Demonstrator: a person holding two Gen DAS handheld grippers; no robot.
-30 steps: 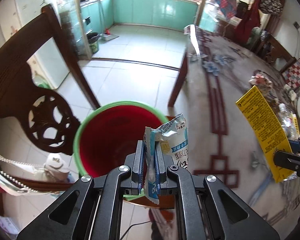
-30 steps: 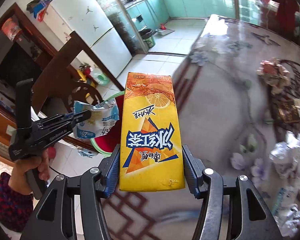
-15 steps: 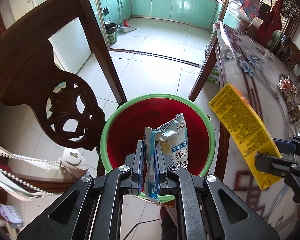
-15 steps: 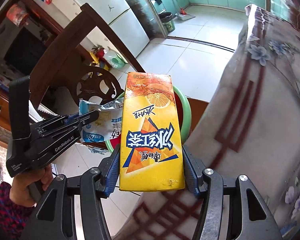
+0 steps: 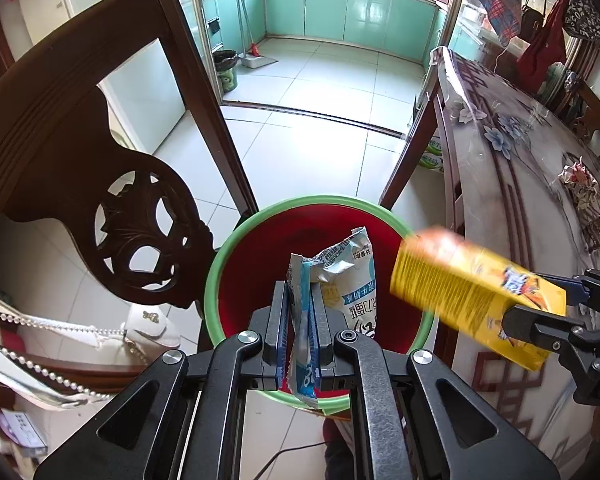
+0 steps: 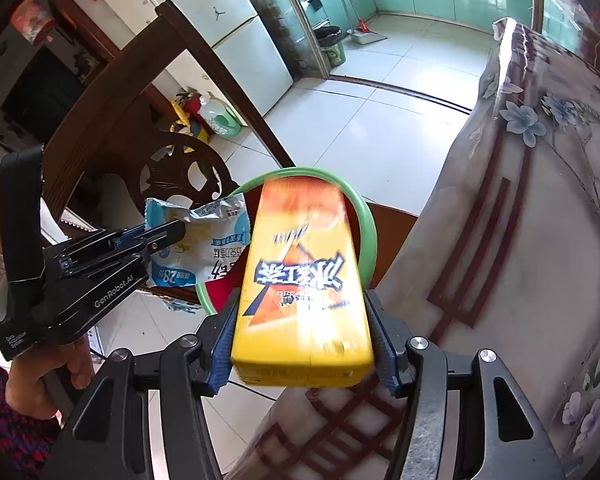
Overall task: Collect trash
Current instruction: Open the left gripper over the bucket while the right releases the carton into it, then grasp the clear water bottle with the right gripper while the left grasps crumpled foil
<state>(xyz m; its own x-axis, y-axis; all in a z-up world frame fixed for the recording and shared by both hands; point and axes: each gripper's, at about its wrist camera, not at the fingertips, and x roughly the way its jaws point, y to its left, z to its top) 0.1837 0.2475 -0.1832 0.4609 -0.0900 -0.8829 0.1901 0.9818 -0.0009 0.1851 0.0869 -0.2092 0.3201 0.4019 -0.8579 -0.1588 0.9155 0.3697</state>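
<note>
1. Two things are hard to read: the tall yellow-and-orange cardboard drink carton [image 6: 300,296] is smeared by blur in both views, so its print is only partly legible, and the floor of the round red plastic bin with a green rim [image 5: 220,280] is mostly hidden behind my own fingers.
2. From my left wrist view, the bottom of the crumpled white-and-blue foil snack wrapper [image 5: 340,280] disappears between the blue pads, and the near rim of the bin is cut off by the black frame at 6 o'clock.
3. From my right wrist view, the carton covers most of the bin's mouth; only an arc of green rim shows from 10 to 3 o'clock around the carton's top.
4. My left gripper [image 5: 300,336] is clamped tight on the wrapper's flattened edge; the loose, puffed part stands up towards 1 o'clock of the fingers, over the red inside of the bin.
5. My right gripper [image 6: 300,344] has a pad at each side of the carton's lower end, roughly half spread. Whether the pads press it I cannot tell, given the blur.
6. That carton points away from my right fingers towards 12 o'clock, its far end above the bin's rim, beside the edge of the flower-patterned table [image 6: 540,240].
7. At 9 o'clock in the right view, a hand [image 6: 48,376] with a red patterned sleeve holds the left tool, in front of the dark carved wooden chair [image 5: 100,184].
</note>
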